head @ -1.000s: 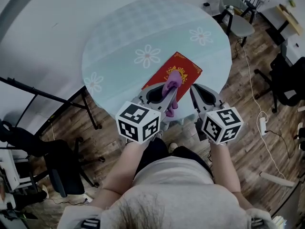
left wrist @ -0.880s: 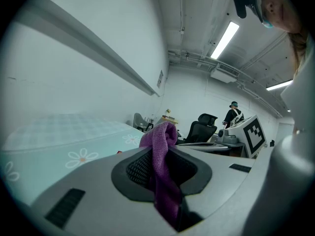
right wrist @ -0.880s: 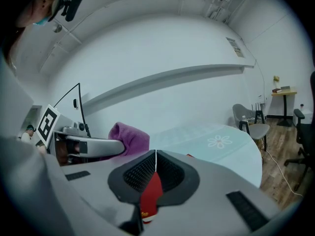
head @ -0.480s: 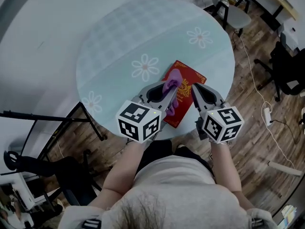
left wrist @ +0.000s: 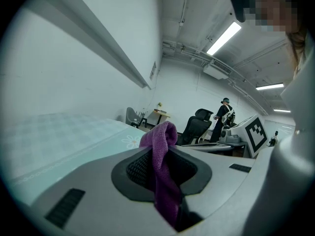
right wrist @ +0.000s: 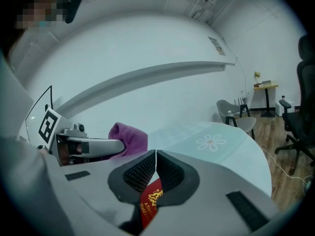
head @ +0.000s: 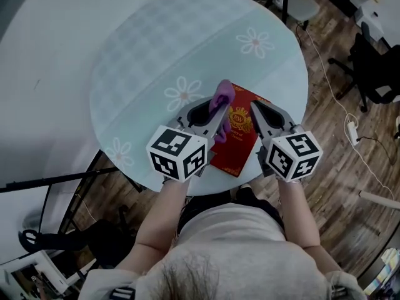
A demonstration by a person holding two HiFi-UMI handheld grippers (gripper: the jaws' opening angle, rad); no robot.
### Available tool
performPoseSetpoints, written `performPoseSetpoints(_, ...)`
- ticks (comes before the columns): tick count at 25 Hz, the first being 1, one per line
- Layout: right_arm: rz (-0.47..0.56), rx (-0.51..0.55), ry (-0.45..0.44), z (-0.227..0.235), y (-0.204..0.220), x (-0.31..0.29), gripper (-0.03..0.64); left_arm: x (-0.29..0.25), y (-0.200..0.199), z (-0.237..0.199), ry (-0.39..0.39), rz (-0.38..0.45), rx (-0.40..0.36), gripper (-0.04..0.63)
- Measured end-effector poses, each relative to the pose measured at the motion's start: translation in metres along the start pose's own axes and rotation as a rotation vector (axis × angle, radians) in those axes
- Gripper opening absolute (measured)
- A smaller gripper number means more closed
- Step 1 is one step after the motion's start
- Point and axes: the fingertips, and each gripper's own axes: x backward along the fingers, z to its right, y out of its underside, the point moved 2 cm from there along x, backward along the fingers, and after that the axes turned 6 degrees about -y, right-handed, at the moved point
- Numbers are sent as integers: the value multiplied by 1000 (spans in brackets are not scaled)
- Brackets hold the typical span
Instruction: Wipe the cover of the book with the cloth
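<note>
The round counter (head: 144, 61) carries the red book (head: 234, 149) near its front edge. The right tongs (head: 254, 107), jaws pressed together, sit over the book's right edge. The left tongs (head: 219, 112) clamp the purple cloth (head: 222, 94) over the book's far left corner.

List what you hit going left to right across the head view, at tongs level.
Daisy print → left tongs' marker cube → book → right tongs' marker cube → black office chair. The cloth is left out because it overlaps the book.
</note>
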Motion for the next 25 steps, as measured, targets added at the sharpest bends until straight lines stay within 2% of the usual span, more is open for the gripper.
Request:
performPoseSetpoints(8, -18, -42, 68, 20, 6, -16, 23, -31, 3, -26, 23, -34, -35, 81)
performPoseSetpoints(13, -34, -63, 109, 31, 13, -20, 23, -48, 8, -36, 14, -64, -196, 81)
performPoseSetpoints(18, -58, -92, 134, 37, 26, -23, 23, -63, 13, -34, 43, -85, -338, 81)
performPoseSetpoints(22, -67, -99, 132, 36, 32, -28, 23, -75, 23, -32, 59, -112, -409, 81)
performPoseSetpoints(25, -71, -103, 145, 38, 35, -29, 23, -86, 32, -33, 66, -139, -424, 81)
